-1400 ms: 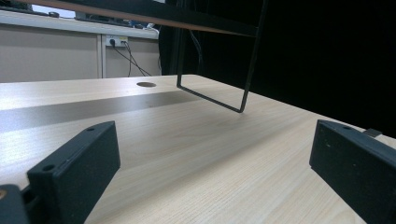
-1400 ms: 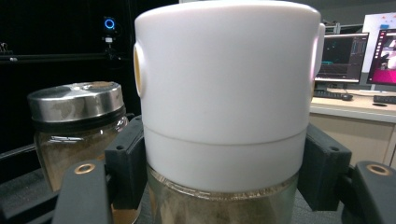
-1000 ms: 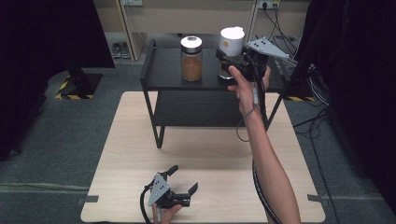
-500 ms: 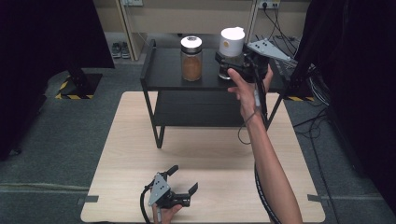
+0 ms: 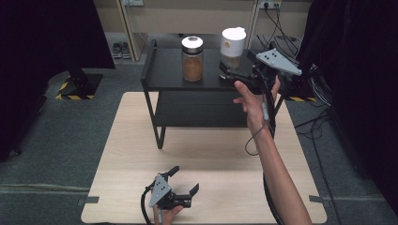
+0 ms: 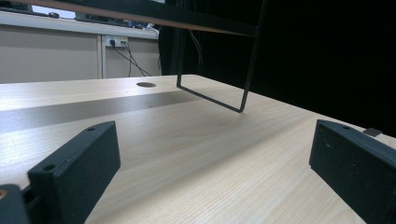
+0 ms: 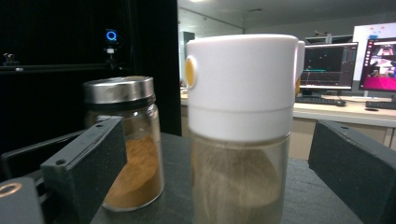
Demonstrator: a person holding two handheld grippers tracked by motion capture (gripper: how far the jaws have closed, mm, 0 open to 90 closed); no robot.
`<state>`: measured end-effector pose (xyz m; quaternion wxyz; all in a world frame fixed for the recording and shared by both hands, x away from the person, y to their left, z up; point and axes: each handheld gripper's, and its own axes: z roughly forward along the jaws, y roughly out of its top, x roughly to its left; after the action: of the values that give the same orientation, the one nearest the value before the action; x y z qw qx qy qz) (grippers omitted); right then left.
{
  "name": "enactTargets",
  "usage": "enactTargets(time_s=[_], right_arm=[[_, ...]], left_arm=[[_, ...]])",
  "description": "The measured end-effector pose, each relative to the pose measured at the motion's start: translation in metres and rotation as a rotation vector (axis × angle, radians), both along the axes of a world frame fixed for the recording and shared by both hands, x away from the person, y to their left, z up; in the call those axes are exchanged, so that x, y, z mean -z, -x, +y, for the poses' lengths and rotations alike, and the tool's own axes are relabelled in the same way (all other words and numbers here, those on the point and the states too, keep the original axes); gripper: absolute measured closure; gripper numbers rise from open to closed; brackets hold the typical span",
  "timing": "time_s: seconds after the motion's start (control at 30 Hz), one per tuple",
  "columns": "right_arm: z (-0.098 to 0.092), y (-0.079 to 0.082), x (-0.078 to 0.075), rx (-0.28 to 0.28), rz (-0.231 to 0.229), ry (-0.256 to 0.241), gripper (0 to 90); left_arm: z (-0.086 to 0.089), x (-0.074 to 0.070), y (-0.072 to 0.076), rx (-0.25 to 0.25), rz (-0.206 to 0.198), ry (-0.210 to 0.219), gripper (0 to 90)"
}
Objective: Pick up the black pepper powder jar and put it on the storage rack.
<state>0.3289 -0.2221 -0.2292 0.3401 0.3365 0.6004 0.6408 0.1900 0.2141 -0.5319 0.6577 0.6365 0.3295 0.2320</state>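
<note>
On the black shelf, just beside the brown-powder jar, the white-lidded jar looks rigid, slick and breakable; the right hand-held gripper, jaws spread, should clamp its clear body below the lid.

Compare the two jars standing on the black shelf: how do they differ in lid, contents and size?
The white-lidded jar has a tall white plastic cap with a yellow spot; the metal-lidded jar has a low silver lid. The white-lidded jar holds pale, greyish contents; the metal-lidded jar holds orange-brown powder. In the high view the white-lidded jar stands taller. The right claw is open around the white-lidded jar; the other is unattended. Both are clear, upright, on the shelf.
</note>
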Motion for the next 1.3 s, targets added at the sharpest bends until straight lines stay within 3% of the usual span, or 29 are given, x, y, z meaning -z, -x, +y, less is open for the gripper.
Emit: enactTargets(time_s=[0.63,0.87,1.3], right_arm=[[-0.021,0.039,0.044,-0.075,-0.037,0.021,0.4],[-0.024,0.05,0.066,-0.111,-0.021,0.019,0.4],[-0.025,0.059,0.092,-0.137,0.002,0.026,0.4]], left_arm=[[0.0,0.0,0.0,0.001,0.0,-0.003,1.3],[0.0,-0.001,0.0,0.001,0.001,-0.005,1.4],[0.0,-0.001,0.0,0.002,0.0,-0.005,1.3]])
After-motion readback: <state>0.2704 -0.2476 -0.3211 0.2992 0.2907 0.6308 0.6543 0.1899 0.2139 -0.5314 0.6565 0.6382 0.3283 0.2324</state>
